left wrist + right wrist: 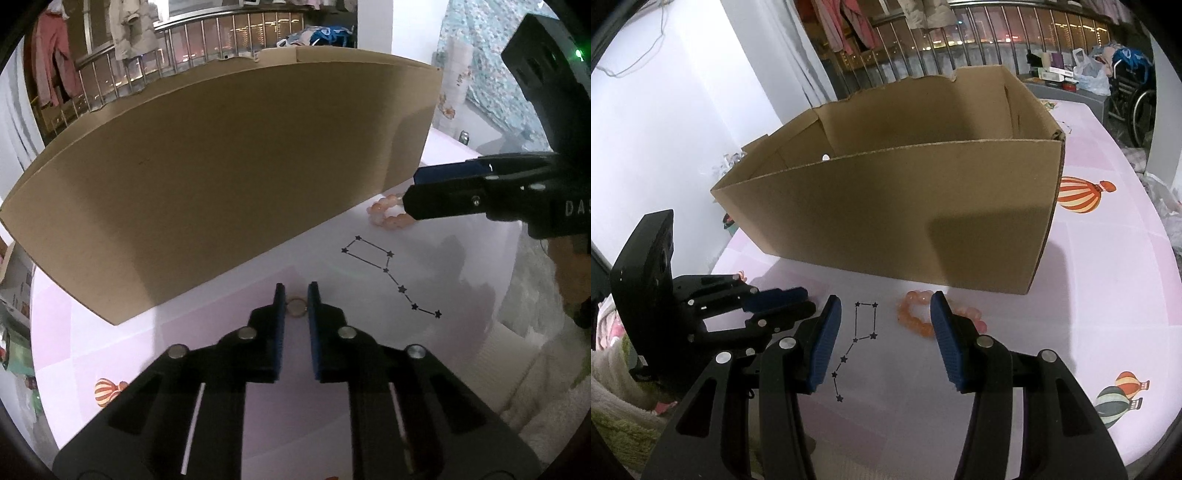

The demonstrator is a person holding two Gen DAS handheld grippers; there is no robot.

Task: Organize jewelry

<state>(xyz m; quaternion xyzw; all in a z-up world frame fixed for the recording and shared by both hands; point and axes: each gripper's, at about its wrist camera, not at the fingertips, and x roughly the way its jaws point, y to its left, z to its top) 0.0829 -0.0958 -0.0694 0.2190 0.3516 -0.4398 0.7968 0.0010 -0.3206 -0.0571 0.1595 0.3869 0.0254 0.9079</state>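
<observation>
The left gripper (296, 295) has its fingers narrowed around a small ring (297, 307) on the pale pink surface (110, 339), though contact cannot be told. The right gripper (885, 310) holds its fingers wide apart, with a peach bead bracelet (914, 314) lying between them near the right finger. Just behind stands an open cardboard box (886, 214). A printed star constellation (857, 343) marks the surface between the two grippers.

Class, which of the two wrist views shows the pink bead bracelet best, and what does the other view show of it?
The right wrist view: the bead bracelet lies on the table in front of the cardboard box, most of its loop visible, partly behind a finger of the open right gripper. The left wrist view shows only a small arc, partly behind that gripper.
</observation>
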